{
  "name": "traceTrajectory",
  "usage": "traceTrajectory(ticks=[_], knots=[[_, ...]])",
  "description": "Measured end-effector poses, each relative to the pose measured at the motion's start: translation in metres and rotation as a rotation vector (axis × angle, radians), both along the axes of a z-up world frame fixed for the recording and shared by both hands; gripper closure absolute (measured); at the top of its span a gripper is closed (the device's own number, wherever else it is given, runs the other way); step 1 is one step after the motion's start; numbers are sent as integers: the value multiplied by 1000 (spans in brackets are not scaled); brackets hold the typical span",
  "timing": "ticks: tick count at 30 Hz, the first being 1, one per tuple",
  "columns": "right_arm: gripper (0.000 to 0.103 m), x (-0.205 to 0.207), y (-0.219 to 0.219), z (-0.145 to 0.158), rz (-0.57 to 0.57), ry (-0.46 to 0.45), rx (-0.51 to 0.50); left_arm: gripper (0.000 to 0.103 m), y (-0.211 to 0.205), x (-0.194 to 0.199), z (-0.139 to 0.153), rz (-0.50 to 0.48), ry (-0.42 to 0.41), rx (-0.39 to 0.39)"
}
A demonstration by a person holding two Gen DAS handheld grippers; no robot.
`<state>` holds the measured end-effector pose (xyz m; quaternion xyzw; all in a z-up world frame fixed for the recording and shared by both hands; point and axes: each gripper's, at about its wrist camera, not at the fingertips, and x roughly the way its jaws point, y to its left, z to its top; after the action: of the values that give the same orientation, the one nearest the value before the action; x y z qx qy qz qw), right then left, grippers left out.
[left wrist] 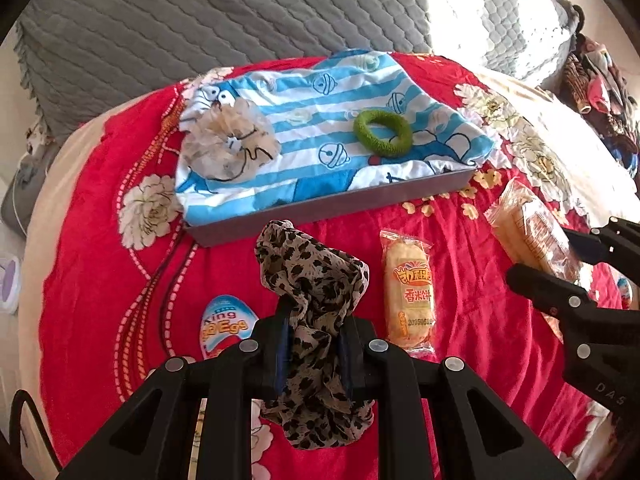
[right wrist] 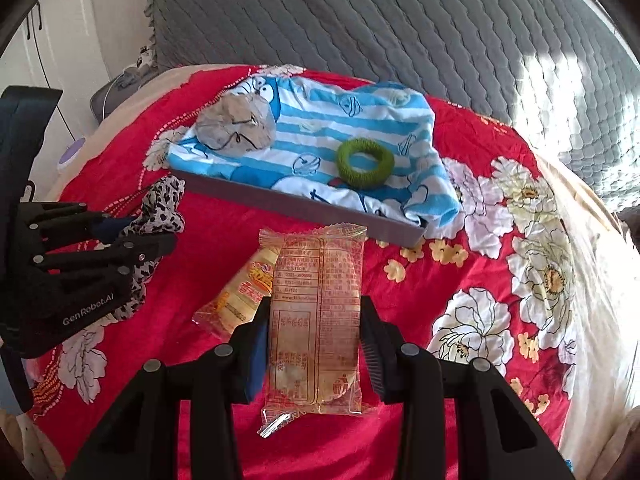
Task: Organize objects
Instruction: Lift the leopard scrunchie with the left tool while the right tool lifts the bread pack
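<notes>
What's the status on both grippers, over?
Left gripper shut on leopard scrunchie. Right gripper shut on snack packet. Tray ahead, path clear.

A red floral blanket [left wrist: 480, 300] covers the bed. Behind its far edge rises a grey quilted headboard [right wrist: 360, 20]. A heap of patterned clothes [left wrist: 600, 88] sits past the bed's far right corner.

Sunlit grey quilted headboard [left wrist: 200, 20] behind red floral bedspread [right wrist: 460, 288].
</notes>
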<state>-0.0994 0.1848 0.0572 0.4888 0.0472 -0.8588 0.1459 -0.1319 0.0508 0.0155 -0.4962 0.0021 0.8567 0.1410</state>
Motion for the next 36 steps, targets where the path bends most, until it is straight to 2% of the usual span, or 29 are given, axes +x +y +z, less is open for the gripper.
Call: traceTrajectory(ticks=[13,16,23,30,33,36], knots=[[62,11,1,51,-27,56,-21,83,-7,21,47,24,48,-55],[62,13,2,63,-32,74,-23,83,-9,25,54,35,36,-70],[62,17,4,86,-41,101,-17,83,-8,35,81,11,74,-151],[62,23,0,108,-47,134,-37,83,-9,36,93,31,18,-152],[62,24,-1,117,-52,146,-40,83,-7,37,108,13,65,-190],[62,24,-1,126,-53,156,-41,83,-11,36,124,27,90,-189]])
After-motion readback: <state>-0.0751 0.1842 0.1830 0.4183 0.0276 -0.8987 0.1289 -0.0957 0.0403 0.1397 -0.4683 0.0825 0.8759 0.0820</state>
